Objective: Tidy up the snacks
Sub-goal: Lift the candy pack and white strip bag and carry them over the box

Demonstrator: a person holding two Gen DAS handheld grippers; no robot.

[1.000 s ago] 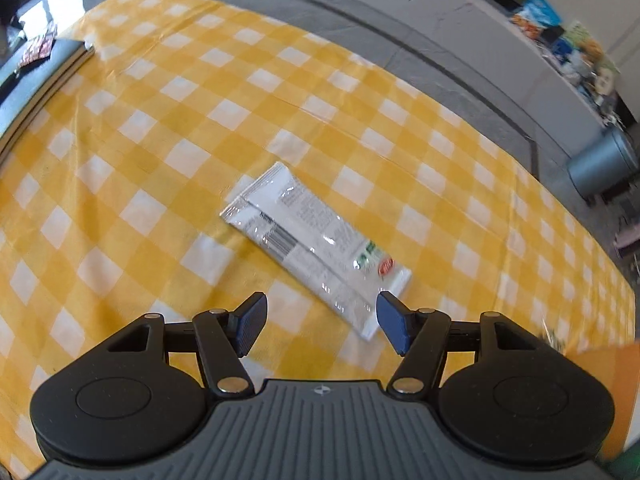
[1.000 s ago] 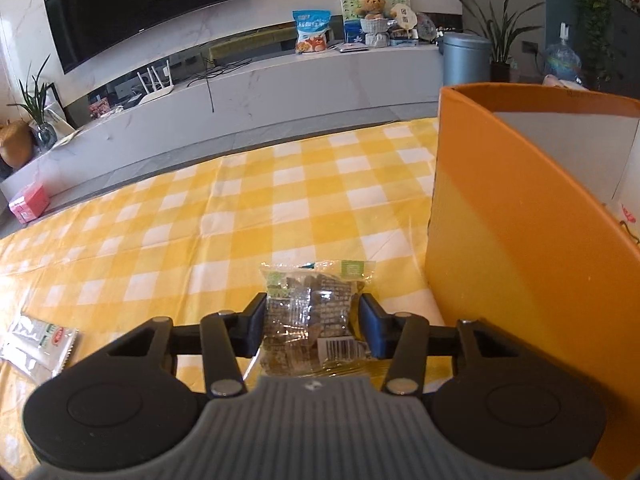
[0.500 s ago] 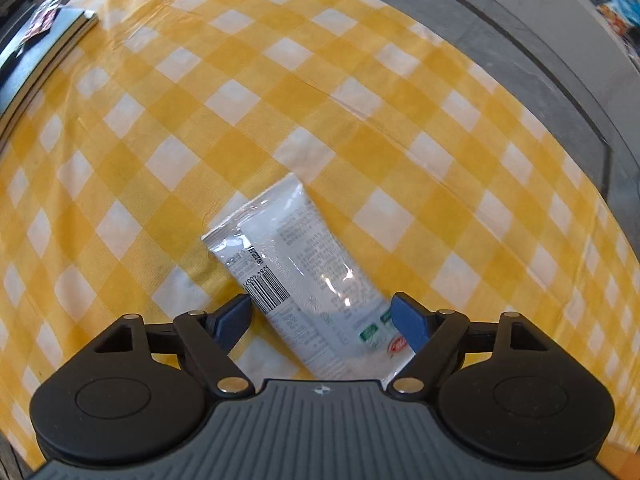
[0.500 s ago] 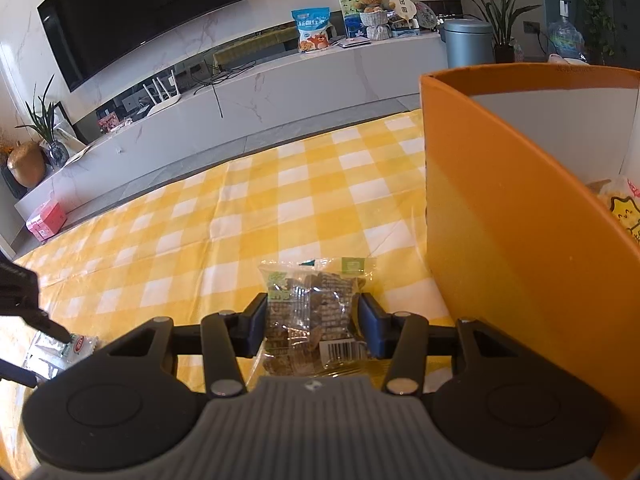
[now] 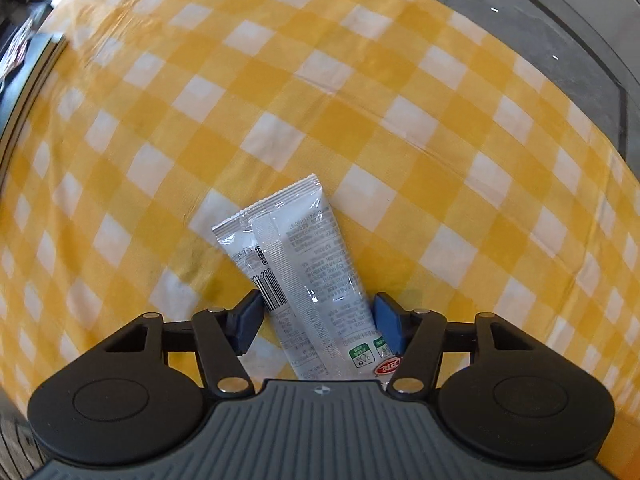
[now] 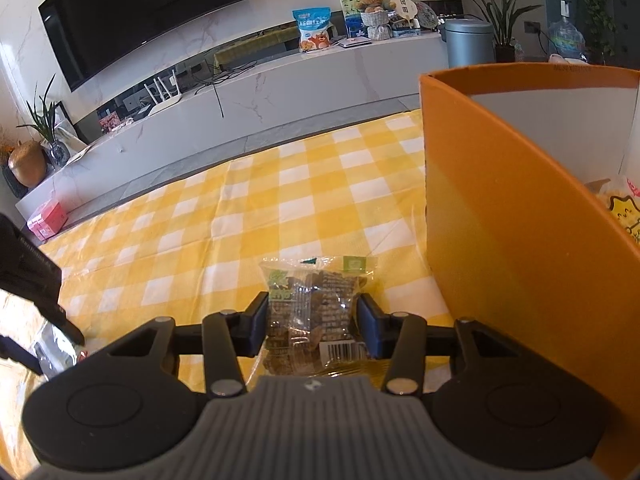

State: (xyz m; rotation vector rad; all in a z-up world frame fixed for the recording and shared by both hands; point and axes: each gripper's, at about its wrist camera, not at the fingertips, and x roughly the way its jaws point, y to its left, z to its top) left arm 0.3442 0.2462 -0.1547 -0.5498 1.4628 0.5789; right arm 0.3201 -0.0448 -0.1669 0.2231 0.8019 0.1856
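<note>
A long white snack packet [image 5: 298, 264] lies on the yellow checked tablecloth [image 5: 360, 128]. My left gripper [image 5: 318, 322] is low over it, jaws open on either side of the packet's near half; the right pad touches its edge. My right gripper [image 6: 312, 326] is shut on a clear packet of brown snacks [image 6: 314, 312] and holds it above the cloth, just left of the orange box [image 6: 520, 248]. The left gripper also shows at the left edge of the right wrist view [image 6: 28, 280], over the white packet [image 6: 52, 350].
The orange box stands at the right and holds a yellow snack bag [image 6: 624, 208]. Beyond the table's far edge are a white TV bench [image 6: 240, 100], a TV [image 6: 140, 12] and a grey bin [image 6: 468, 42]. A dark tray edge [image 5: 16, 92] lies at the table's left.
My left gripper has come down and forward over the white packet, which now lies between its jaws. My right gripper has lifted slightly with the brown snack packet held.
</note>
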